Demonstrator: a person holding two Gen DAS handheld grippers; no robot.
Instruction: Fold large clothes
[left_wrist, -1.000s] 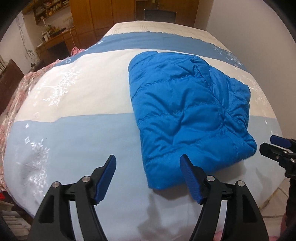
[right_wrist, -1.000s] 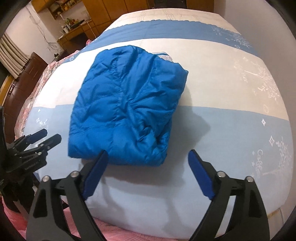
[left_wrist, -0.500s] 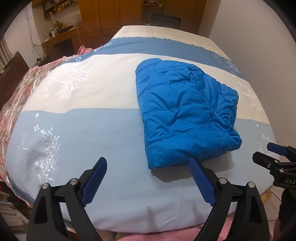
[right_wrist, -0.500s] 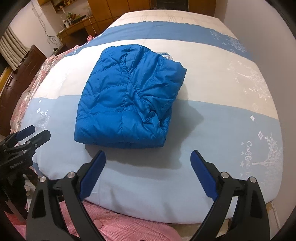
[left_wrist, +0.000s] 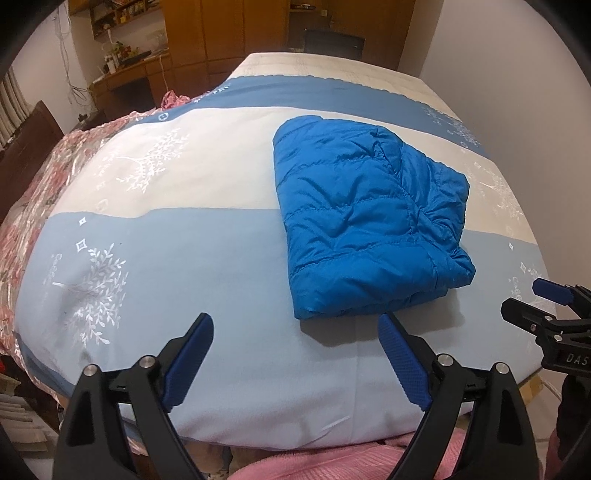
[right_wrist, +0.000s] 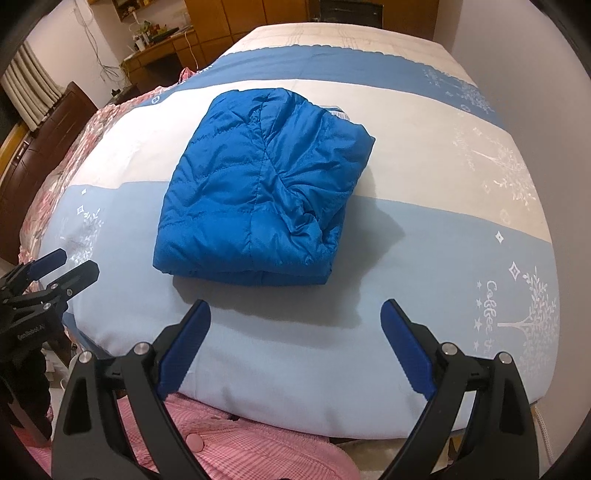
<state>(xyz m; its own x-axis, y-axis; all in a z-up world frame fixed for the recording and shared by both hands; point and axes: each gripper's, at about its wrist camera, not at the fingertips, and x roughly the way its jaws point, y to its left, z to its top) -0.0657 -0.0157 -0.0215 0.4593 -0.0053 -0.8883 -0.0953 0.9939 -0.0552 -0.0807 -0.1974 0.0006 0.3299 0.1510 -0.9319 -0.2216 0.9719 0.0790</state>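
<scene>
**Q:** At centre frame in both wrist views, what lies on the bed?

**A:** Blue quilted jacket (left_wrist: 369, 218), folded into a thick rectangular bundle, resting on the striped bedspread (left_wrist: 184, 258) across the border of its white and pale-blue bands. In the left wrist view it sits right of centre; in the right wrist view, left of centre.

**Q:** State of the grippers?

**A:** Left gripper (left_wrist: 295, 358), lower frame: jaws spread wide, nothing between the blue pads (left_wrist: 402, 365), clear of the jacket's near edge. Right gripper (right_wrist: 295, 347), lower frame: likewise released, empty, apart from the jacket. Each gripper also appears at the other view's side edge.

**Q:** Containers?

**A:** Only shelves (left_wrist: 122, 18), upper left, holding small items too blurred to identify. Pink checked clothing (right_wrist: 240, 443) of the person fills the bottom edge.
</scene>
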